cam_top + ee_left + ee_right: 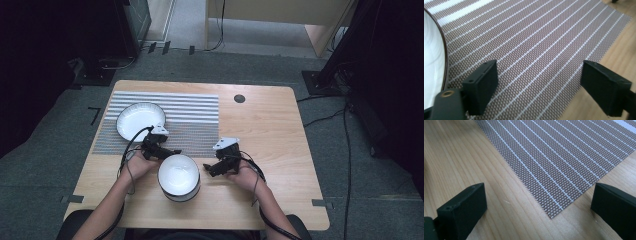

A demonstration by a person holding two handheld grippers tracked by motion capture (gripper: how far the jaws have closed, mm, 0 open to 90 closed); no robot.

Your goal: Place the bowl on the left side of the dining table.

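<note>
We see a wooden table with a striped woven placemat on its far left part. A white plate rests on the mat's left side. A white bowl stands on bare wood just in front of the mat's near edge, between the two hands. The left gripper hovers over the mat's near edge, between plate and bowl, jaws wide with nothing between them. The right gripper rests just right of the bowl, near the mat's near right corner, jaws also wide and empty. To move the bowl well, we judge each gripper should straddle the rim squarely, close gently, and lift level.
</note>
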